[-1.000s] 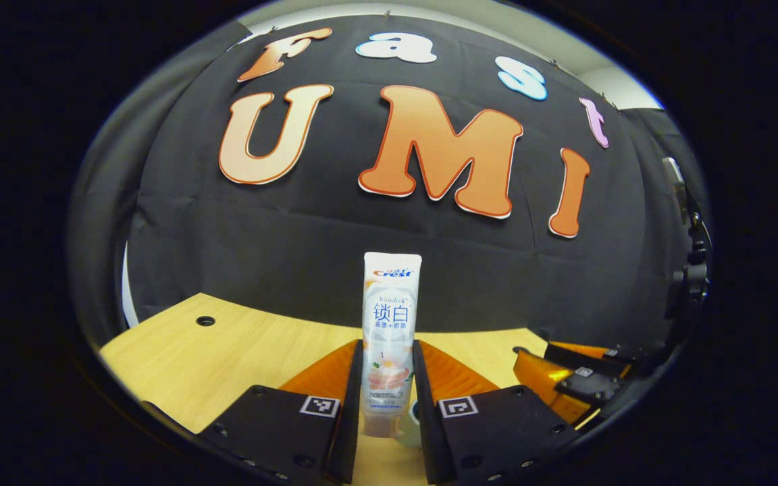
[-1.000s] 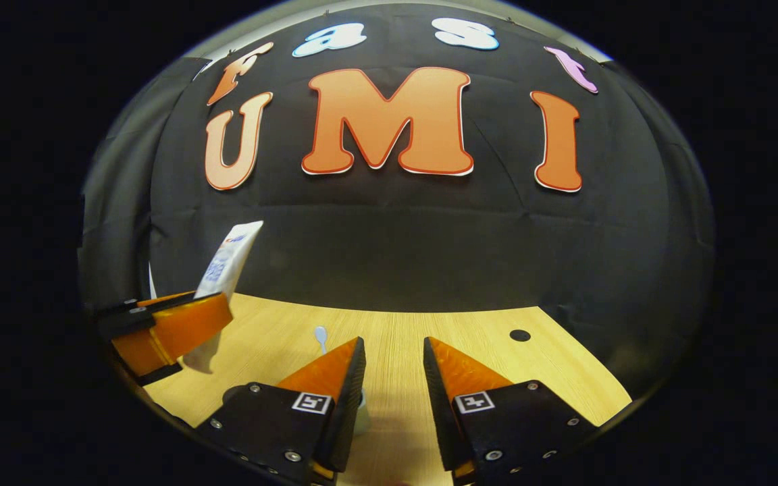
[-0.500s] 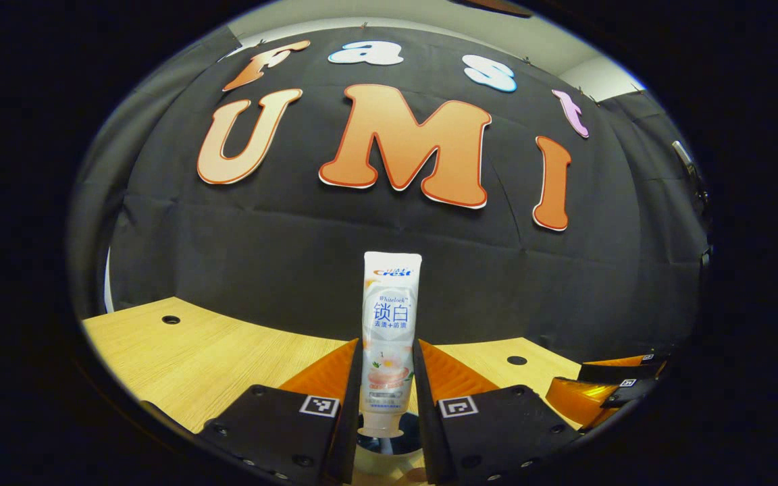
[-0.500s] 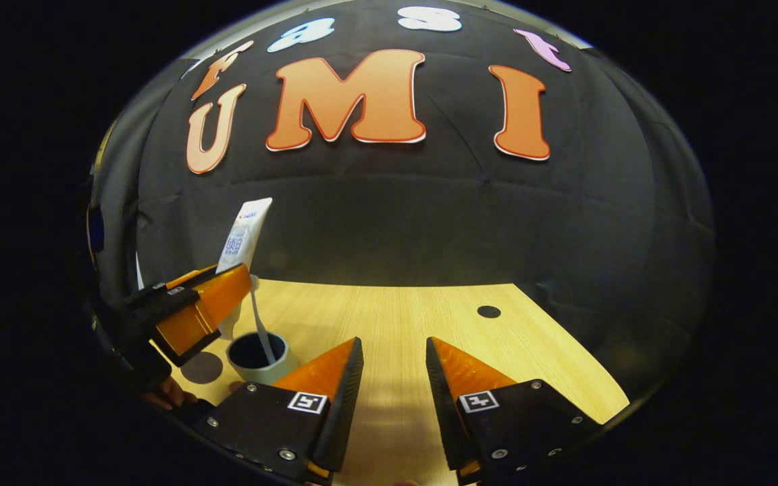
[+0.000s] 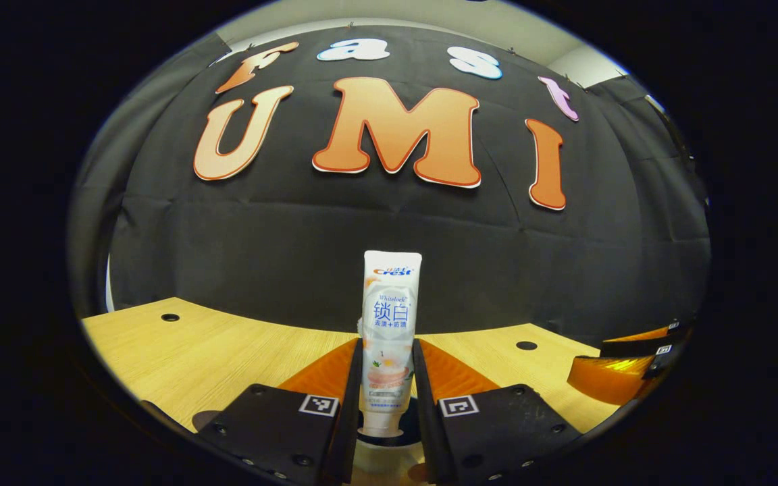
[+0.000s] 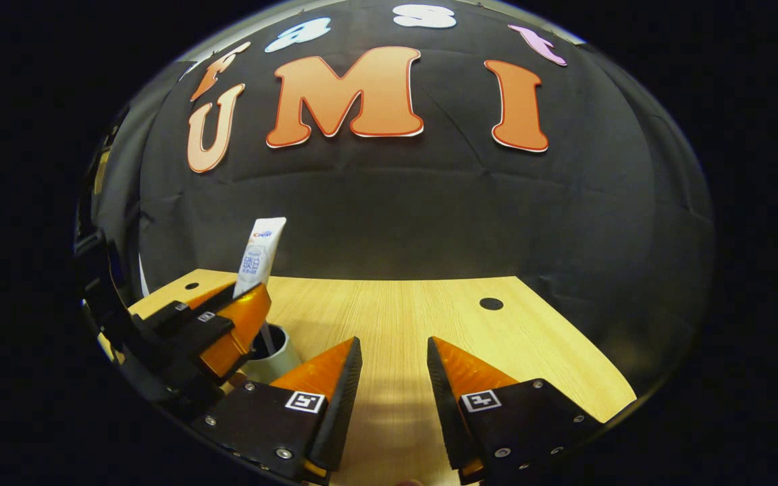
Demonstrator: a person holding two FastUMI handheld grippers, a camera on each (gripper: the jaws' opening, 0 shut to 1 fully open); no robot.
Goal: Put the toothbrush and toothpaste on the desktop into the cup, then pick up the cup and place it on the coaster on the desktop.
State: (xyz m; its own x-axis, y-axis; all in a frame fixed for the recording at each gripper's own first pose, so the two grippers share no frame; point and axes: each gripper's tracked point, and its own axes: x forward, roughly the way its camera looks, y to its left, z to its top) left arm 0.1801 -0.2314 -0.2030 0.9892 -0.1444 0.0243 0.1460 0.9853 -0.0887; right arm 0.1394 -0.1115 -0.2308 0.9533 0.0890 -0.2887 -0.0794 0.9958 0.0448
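A white toothpaste tube (image 5: 390, 317) stands upright, cap down, and my left gripper (image 5: 389, 345) is shut on its lower half. Its cap hangs just over the dark mouth of the cup (image 5: 389, 442) at the bottom of the left gripper view. In the right gripper view the pale grey cup (image 6: 279, 354) sits on the table, with the left gripper (image 6: 237, 324) and the toothpaste tube (image 6: 264, 251) right above it. A thin white toothbrush handle (image 6: 267, 335) stands in the cup. My right gripper (image 6: 394, 352) is open with nothing between its fingers, to the right of the cup.
The wooden table (image 6: 402, 310) has small round holes (image 6: 491, 304) near its back edge. A dark round coaster (image 5: 203, 418) peeks out beside my left finger in the left gripper view. The right gripper (image 5: 622, 378) hangs off to the right there. The black wall stands behind.
My left gripper has carried the toothpaste over the cup and lowered it until the cap is at the cup's mouth. The right gripper has drawn back a little, still open.
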